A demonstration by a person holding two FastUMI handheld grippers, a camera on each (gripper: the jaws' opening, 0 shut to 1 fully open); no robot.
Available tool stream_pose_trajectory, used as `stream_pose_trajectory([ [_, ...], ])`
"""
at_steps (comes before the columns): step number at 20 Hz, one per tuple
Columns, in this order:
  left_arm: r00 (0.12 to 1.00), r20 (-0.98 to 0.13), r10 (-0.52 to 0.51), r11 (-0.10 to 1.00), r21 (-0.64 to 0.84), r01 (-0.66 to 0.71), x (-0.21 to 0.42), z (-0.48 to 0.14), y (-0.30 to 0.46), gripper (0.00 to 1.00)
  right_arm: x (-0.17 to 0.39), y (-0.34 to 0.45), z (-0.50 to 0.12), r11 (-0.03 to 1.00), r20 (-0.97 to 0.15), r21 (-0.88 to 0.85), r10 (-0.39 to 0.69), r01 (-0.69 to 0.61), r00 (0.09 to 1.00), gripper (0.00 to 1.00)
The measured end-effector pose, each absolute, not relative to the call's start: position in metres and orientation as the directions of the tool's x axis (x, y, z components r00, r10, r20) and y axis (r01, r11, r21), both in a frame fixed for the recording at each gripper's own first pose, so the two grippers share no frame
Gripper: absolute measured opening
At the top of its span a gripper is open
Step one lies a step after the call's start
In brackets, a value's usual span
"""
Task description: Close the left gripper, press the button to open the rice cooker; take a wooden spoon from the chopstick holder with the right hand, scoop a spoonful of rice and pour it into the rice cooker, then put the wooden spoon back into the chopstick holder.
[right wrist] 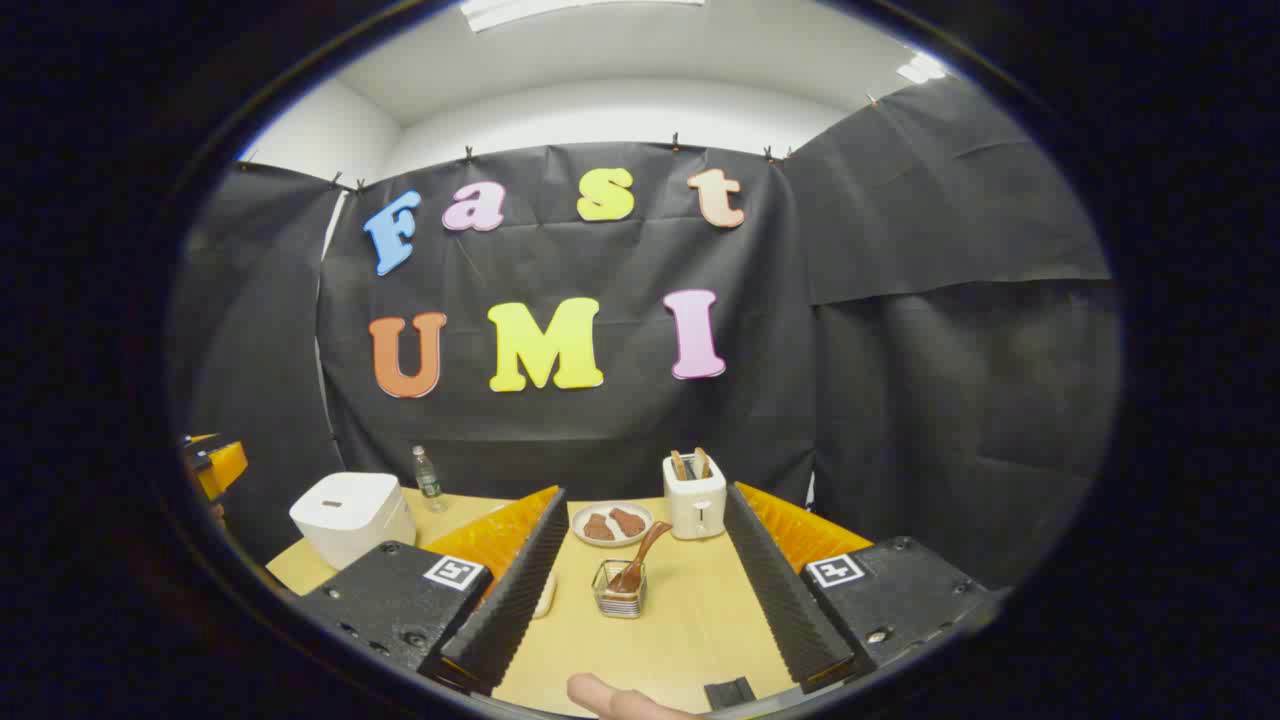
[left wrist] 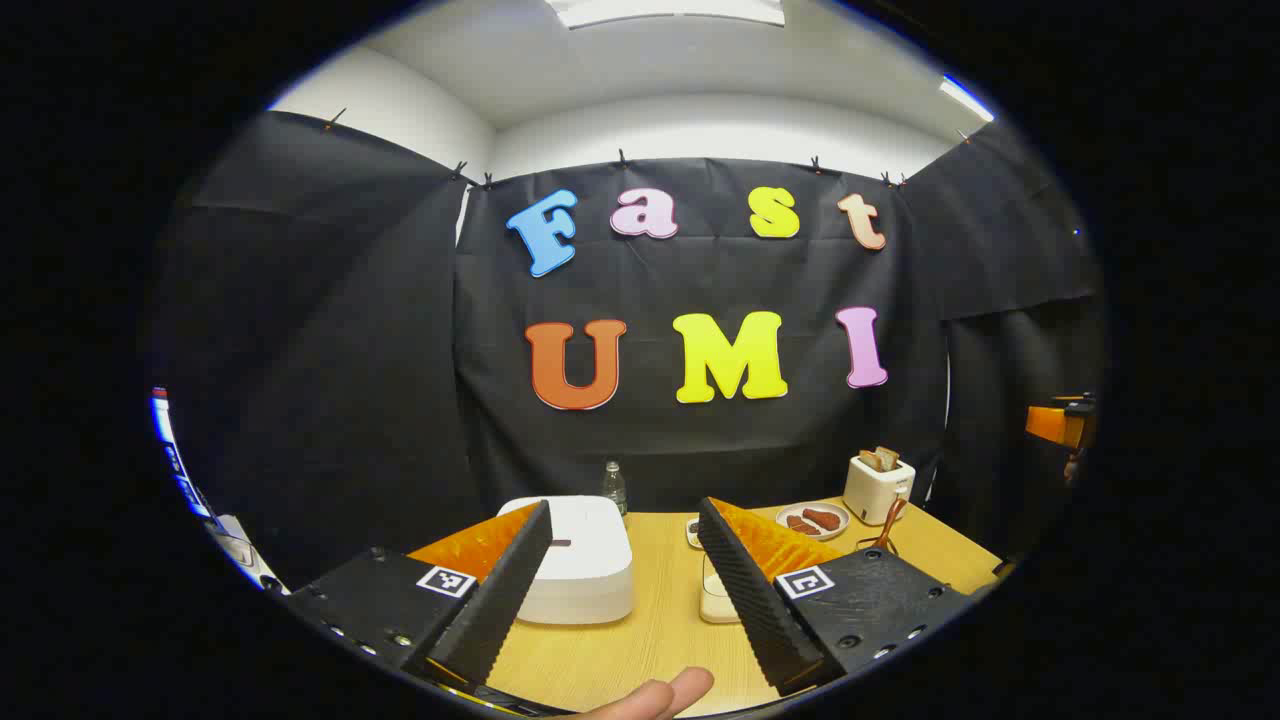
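Note:
The white rice cooker (left wrist: 580,560) sits lid down on the wooden table (left wrist: 660,640), just beyond my left gripper (left wrist: 624,508), whose fingers stand wide open and empty. In the right gripper view the cooker (right wrist: 352,515) is at the far left. A clear glass chopstick holder (right wrist: 618,592) stands mid-table with the wooden spoon (right wrist: 642,558) leaning out of it. My right gripper (right wrist: 645,493) is open and empty, a short way back from the holder. A cream container (left wrist: 716,603), partly hidden behind my left gripper's right finger, stands beside the cooker.
A white toaster (right wrist: 695,497) holding toast and a plate (right wrist: 612,523) of brown food stand at the back. A small bottle (right wrist: 428,472) stands behind the cooker. The other gripper (left wrist: 1060,425) shows at the far right edge. A person's fingertip (left wrist: 655,693) lies at the bottom.

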State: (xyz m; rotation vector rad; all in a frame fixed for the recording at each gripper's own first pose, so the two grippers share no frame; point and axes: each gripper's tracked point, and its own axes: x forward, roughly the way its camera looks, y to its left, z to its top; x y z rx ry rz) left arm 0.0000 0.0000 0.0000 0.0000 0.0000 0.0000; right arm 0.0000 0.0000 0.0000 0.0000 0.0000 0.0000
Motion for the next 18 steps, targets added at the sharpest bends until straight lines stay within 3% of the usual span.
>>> stream_pose_trajectory([
  [13,1.000,0.016,-0.020,1.000,0.010,0.020,-0.001,0.000,-0.003,0.94,-0.003,-0.003,0.004,0.998,0.052,-0.054,-0.014,0.017,0.999,0.99],
  [18,0.996,0.082,0.029,1.000,-0.008,-0.028,0.011,0.013,0.011,0.96,0.001,-0.004,-0.001,0.998,0.051,-0.061,-0.015,0.018,0.999,1.00],
])
